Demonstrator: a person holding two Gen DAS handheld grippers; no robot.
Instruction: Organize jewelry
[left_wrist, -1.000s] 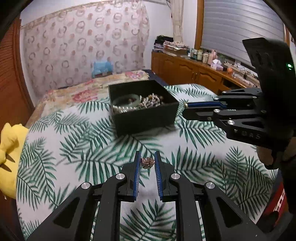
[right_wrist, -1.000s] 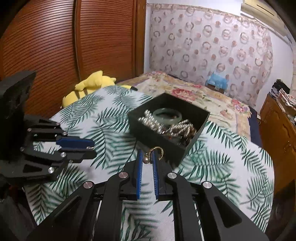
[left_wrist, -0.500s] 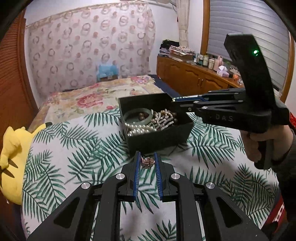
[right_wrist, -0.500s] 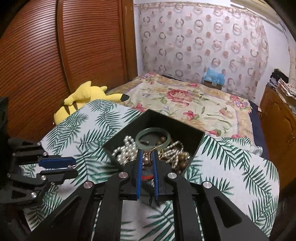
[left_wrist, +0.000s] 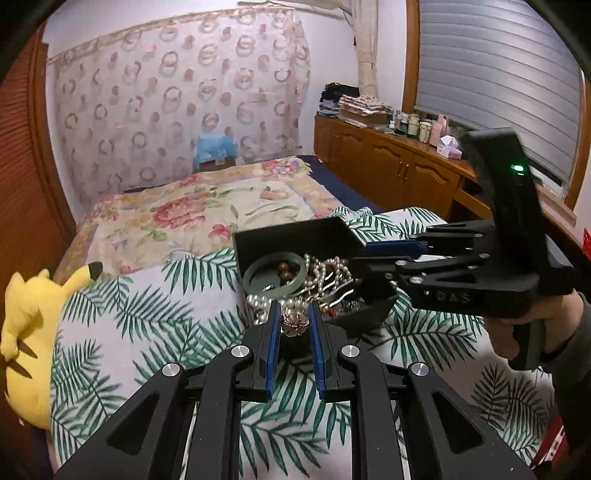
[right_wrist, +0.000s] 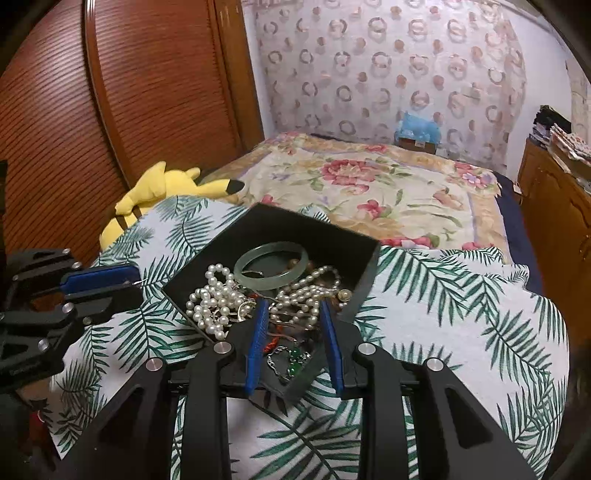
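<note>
A black jewelry box (left_wrist: 295, 236) (right_wrist: 347, 240) sits on a palm-leaf cloth. It holds a green bangle (right_wrist: 271, 264) (left_wrist: 275, 273), pearl strands (right_wrist: 214, 299) and other pieces. My left gripper (left_wrist: 292, 325) is shut on a small pink flower piece (left_wrist: 293, 325), held at the box's near edge. My right gripper (right_wrist: 291, 321) is open and empty above the box's near corner; it also shows in the left wrist view (left_wrist: 391, 247), over the box. The left gripper shows at the left of the right wrist view (right_wrist: 99, 284).
A yellow plush toy (left_wrist: 29, 332) (right_wrist: 162, 188) lies at the cloth's edge by the wooden sliding door. A floral bedspread (right_wrist: 369, 192) stretches behind the box. A wooden cabinet (left_wrist: 399, 170) with bottles stands along the right wall.
My right gripper moved over the box and opened; the gold hoop earring it held is no longer between its fingers. My left gripper came closer to the box with the flower piece.
</note>
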